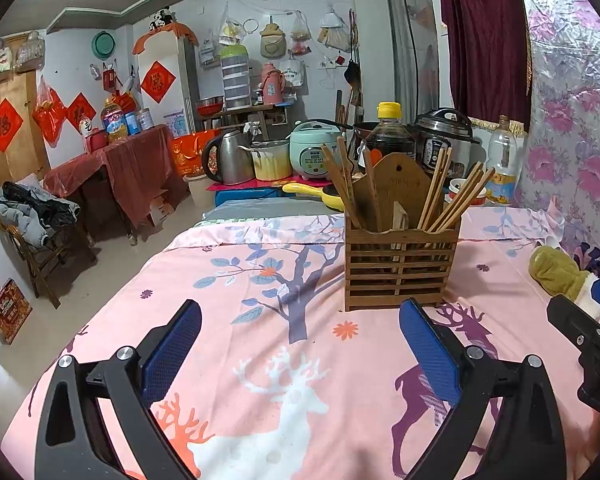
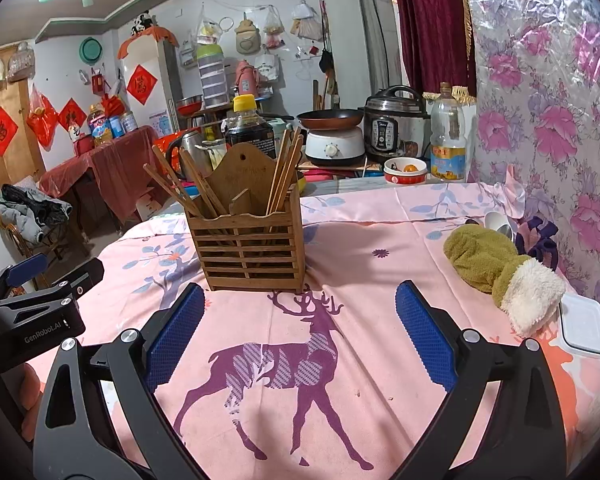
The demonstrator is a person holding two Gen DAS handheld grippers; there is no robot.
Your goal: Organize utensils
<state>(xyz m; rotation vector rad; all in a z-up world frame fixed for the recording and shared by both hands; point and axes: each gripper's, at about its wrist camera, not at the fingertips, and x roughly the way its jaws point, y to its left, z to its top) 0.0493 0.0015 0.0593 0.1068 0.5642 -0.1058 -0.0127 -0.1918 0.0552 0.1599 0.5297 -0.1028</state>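
Observation:
A slatted wooden utensil holder [image 1: 400, 264] stands on the pink deer-print cloth, also in the right wrist view [image 2: 248, 248]. Several wooden chopsticks [image 1: 456, 200] stand in its compartments, leaning left and right [image 2: 286, 168]. My left gripper [image 1: 300, 344] is open and empty, a short way in front of the holder. My right gripper [image 2: 300, 328] is open and empty, just in front of and to the right of the holder. A white spoon [image 2: 498, 222] lies behind an olive mitten [image 2: 496, 264] at the right.
A white lidded box [image 2: 584, 326] lies at the cloth's right edge. Behind the table stand a soy sauce bottle [image 2: 250, 128], pressure cooker [image 2: 394, 124], oil bottle [image 2: 448, 140] and bowl [image 2: 405, 171]. A floral-covered wall [image 2: 540, 100] runs along the right.

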